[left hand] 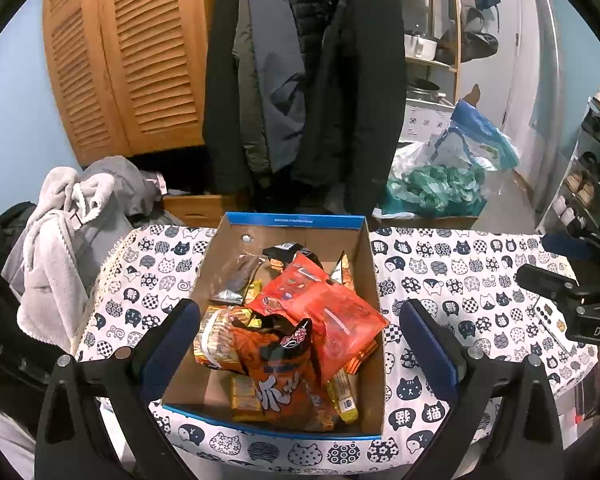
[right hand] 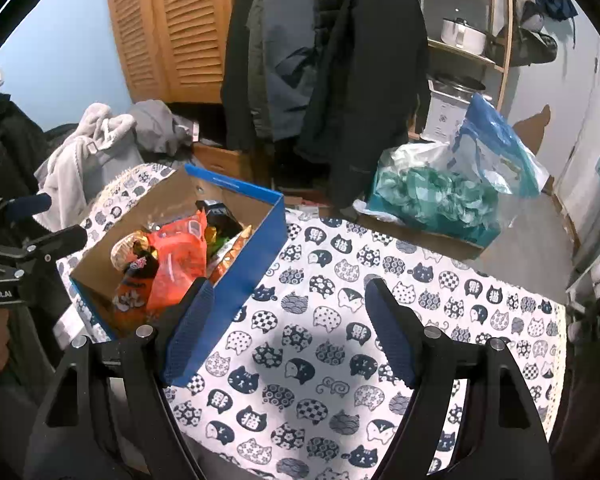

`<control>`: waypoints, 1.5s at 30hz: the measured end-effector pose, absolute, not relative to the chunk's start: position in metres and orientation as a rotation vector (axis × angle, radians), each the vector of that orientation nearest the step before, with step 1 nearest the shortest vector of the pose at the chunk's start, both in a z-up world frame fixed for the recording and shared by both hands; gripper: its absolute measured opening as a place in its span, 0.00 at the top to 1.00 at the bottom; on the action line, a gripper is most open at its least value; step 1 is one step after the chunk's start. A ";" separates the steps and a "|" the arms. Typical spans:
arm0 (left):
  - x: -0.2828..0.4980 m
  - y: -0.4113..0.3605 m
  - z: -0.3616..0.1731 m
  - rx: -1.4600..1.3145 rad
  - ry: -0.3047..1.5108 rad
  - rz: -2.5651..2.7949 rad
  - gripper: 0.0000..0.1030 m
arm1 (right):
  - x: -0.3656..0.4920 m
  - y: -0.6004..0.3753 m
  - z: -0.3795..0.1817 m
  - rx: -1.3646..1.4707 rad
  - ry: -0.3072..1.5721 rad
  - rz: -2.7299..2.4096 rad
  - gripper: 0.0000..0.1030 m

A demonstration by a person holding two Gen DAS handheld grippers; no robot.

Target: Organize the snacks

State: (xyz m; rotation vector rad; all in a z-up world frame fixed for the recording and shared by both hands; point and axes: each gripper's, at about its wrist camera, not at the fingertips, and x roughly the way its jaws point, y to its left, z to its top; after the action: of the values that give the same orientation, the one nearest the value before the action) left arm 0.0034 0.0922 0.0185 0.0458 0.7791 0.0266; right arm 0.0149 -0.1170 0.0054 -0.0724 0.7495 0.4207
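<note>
While both tools are held above a table [right hand: 440,280] covered in a cat-print cloth, nothing is gripped. Nearest, the left gripper [left hand: 300,340] is spread wide, its blue pads seen on either side of a cardboard box [left hand: 374,276] filled with snack packets [left hand: 324,308]. The right gripper [right hand: 288,332] is spread too, over bare cloth just right of the box. Beyond the table, dark coats [left hand: 356,92] are hung beside a wooden louvred cabinet [left hand: 140,56].
</note>
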 end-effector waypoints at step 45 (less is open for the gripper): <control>0.009 0.090 0.014 0.083 0.797 0.116 0.02 | 0.020 -0.119 0.001 -0.063 0.782 0.438 0.25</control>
State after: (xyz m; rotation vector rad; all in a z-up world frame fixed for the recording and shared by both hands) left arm 0.0088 0.0897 0.0141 0.0826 0.7966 0.1160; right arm 0.0200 -0.1186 0.0006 -0.0626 0.7815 0.4380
